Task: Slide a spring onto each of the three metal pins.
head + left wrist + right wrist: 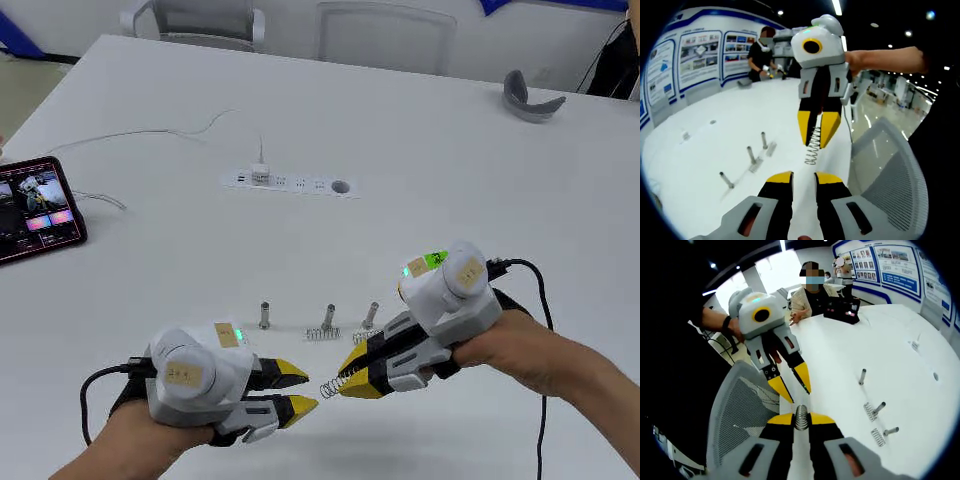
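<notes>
Three short metal pins (265, 315) (328, 318) (370, 315) stand in a row on the white table (400, 150). Two loose springs (322, 333) (365, 335) lie just in front of the middle and right pins. My right gripper (352, 378) is shut on a third spring (330, 388), which sticks out leftward from its yellow tips. In the right gripper view that spring (800, 417) sits end-on between the jaws. My left gripper (300, 390) is open and empty, its tips just left of the spring's free end. In the left gripper view the spring (812, 150) hangs from the right gripper (815, 131) above my left gripper (804, 177).
A tablet (35, 205) lies at the table's left edge, with a thin cable (150, 132) running off it. A white power strip (290, 183) sits mid-table and a grey curved band (530, 98) at the far right. Chairs (200, 20) stand behind. A seated person (812, 292) is across the room.
</notes>
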The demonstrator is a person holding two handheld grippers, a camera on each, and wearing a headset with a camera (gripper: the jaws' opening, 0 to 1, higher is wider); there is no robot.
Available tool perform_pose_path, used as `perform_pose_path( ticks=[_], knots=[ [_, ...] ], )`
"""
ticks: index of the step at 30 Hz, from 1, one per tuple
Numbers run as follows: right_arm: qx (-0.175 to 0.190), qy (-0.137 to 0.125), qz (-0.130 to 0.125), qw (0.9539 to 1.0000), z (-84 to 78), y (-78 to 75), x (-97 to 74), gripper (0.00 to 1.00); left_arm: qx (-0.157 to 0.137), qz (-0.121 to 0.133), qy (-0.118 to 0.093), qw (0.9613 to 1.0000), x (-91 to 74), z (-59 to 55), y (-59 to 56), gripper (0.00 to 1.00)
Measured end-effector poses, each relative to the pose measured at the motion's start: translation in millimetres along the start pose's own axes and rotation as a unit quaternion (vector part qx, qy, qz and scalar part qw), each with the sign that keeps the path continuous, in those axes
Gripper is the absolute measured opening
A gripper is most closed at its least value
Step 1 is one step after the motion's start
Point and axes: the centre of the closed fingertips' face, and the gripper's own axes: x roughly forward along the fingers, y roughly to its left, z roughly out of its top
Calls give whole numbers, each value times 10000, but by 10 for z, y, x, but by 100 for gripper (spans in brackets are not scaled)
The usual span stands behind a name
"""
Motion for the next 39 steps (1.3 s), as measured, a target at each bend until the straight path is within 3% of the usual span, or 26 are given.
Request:
perform_pose_path(
  ticks=[10, 14, 22, 39],
  knots=[
    [59, 125, -226, 9996, -9, -182, 56, 12, -273, 505, -2, 9984, -170, -155, 275, 23],
    [104, 118, -319, 9994, 15, -278, 85, 12, -420, 685, 38, 9968, -243, -247, 379, 26],
    [32, 360, -494, 9981, 21, -477, 133, 12, -643, 1032, 25, 9926, -390, -356, 567, 33],
    [-84, 620, -554, 9965, 170, -806, 228, 12, -1040, 1549, 63, 9824, -632, -575, 827, 46]
  ],
)
